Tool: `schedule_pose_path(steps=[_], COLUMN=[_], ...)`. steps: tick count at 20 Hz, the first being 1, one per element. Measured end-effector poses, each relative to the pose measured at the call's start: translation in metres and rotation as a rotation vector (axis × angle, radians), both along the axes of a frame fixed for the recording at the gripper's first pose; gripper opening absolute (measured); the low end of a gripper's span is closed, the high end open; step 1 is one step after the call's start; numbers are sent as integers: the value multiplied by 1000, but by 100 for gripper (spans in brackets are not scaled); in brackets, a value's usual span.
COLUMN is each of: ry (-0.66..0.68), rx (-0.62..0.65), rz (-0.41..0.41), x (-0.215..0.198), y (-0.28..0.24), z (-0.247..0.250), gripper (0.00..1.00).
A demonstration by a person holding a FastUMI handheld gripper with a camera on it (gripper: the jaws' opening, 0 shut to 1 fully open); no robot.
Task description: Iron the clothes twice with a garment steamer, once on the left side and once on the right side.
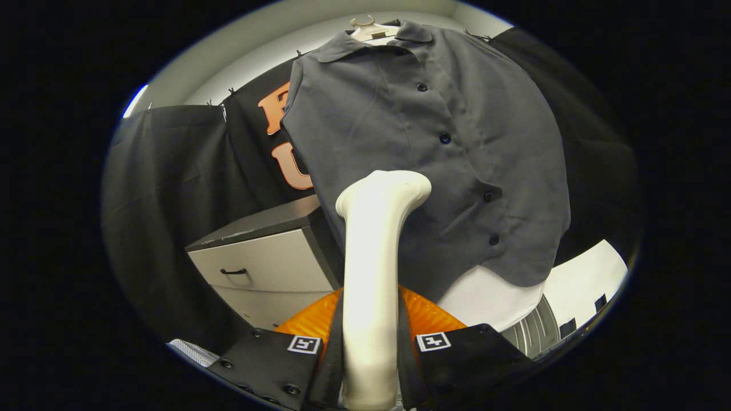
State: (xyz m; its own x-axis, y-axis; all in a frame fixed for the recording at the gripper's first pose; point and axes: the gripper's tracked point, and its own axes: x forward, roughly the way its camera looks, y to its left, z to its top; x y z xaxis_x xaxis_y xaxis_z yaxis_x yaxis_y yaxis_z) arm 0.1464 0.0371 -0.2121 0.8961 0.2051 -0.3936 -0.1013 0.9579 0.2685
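Shirt: grey, buttoned, hanging from a pale hanger at 12 o'clock, beyond the tool; hem falls toward 4 o'clock over a white surface.
Cabinet: grey drawers with a dark handle, at 9 o'clock from the steamer, left of the shirt.
Steamer: cream body rising upright between the fingers, head bent toward 1 o'clock against the shirt front, near the lower buttons.
Tool: both fingers pressed on the steamer's handle, gripping it.
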Motion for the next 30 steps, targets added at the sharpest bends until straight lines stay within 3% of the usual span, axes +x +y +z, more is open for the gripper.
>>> schedule_pose_path(steps=[10, 14, 21, 30], ry=[126, 116, -62, -264], rx=[3, -2, 0, -17], rz=[-22, -34, 2, -115], x=[-30, -35, -39, -8], y=[-7, -12, -19, -103], z=[-61, -53, 53, 182], gripper=[47, 47, 47, 47])
